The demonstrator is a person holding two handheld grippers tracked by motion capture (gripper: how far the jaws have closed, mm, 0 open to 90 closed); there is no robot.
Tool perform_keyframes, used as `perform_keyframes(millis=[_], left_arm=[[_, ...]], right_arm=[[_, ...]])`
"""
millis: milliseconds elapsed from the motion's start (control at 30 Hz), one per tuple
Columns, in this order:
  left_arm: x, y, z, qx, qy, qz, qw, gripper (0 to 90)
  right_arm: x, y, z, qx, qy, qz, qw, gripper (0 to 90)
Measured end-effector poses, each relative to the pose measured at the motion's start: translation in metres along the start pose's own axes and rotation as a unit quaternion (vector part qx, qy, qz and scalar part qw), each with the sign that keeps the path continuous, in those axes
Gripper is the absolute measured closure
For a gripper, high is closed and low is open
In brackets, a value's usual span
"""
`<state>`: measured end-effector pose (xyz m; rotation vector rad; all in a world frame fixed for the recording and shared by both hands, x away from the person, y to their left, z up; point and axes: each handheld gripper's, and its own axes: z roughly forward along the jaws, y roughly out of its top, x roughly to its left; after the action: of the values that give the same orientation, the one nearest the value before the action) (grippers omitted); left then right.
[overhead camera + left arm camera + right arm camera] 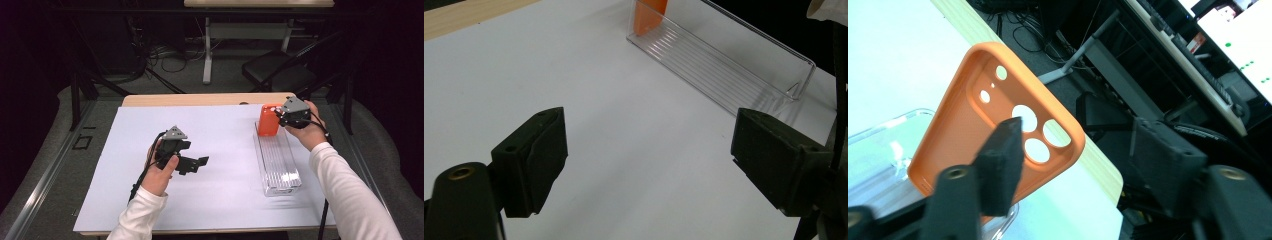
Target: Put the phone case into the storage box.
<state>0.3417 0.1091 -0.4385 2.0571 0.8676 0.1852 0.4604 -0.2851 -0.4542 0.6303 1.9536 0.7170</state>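
An orange phone case (267, 121) stands upright at the far end of a long clear plastic tray (277, 165) on the right of the table. My right gripper (281, 117) is at the case's top right, jaws apart. In the right gripper view the case (973, 135) shows its camera holes. One jaw is in front of its face, the other stands well off its edge, and neither pad presses on it. My left gripper (197, 162) hovers over the white sheet left of the tray, open and empty. Its view shows the tray (724, 70) and the case (649, 15) beyond its jaws.
A white sheet (210, 150) covers most of the wooden table (200, 99). Behind the table's far edge are a black chair (277, 70), a desk leg (207, 50) and floor cables (165, 57). A dark metal frame (75, 95) stands at the left.
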Motion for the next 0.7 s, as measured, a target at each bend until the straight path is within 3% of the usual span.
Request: perform_keyframes(millis=[433,700], left_arm=[[0.001,0.0,-0.002,-0.002,0.0,-0.002,1.0,15.3],[0.004,0.0,-0.004,-0.005,0.001,-0.003,1.0,15.2]], right_arm=[[0.005,0.01,-0.008,-0.003,-0.007,0.018,0.9998,20.9],[0.007,0.02,-0.015,-0.005,0.009,0.035,0.9993,18.2]])
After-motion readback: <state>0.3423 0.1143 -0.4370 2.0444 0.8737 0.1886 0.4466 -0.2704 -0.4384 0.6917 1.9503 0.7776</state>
